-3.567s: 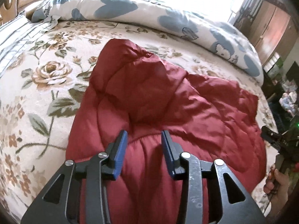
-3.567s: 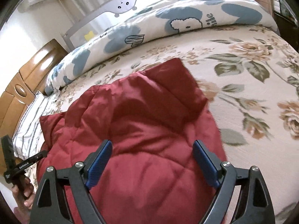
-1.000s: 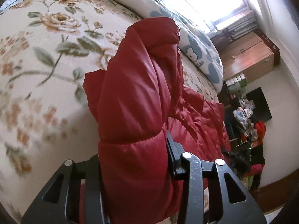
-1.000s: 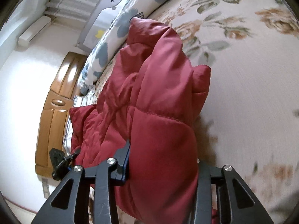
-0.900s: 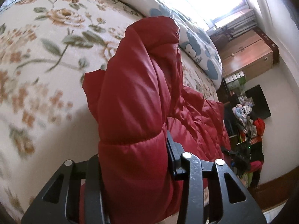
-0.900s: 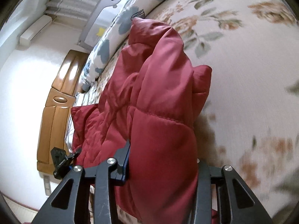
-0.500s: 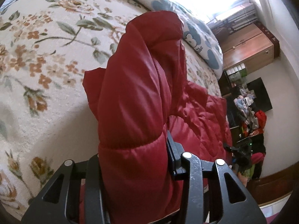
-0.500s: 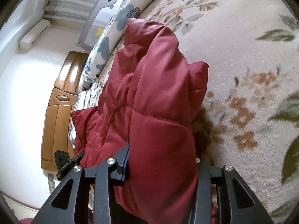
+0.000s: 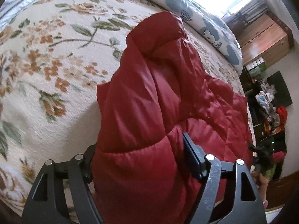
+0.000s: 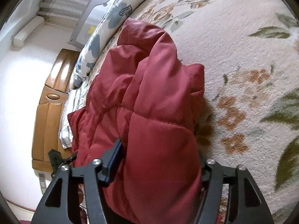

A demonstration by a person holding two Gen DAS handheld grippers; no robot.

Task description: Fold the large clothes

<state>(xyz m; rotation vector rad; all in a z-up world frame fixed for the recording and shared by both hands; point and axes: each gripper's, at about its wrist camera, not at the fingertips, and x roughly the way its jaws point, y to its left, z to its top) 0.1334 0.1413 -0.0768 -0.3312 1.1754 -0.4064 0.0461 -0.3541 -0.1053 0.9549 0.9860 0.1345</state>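
Jacket (image 9: pixel 142 112), red puffy, bunched on bed (image 9: pixel 46 74); left claw (image 9: pixel 138 160) and right claw (image 10: pixel 160 160) both opening, fabric between jaws.

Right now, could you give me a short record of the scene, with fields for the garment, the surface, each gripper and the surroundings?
garment: red padded jacket, bunched in a thick fold on the bed
surface: floral bedspread
left gripper: jaws opening, jacket fold between them
right gripper: jaws opening, jacket fold between them
behind jacket: blue-and-white patterned duvet
headboard: wooden headboard, seen from the right wrist
room side: wooden cabinet, seen from the left wrist
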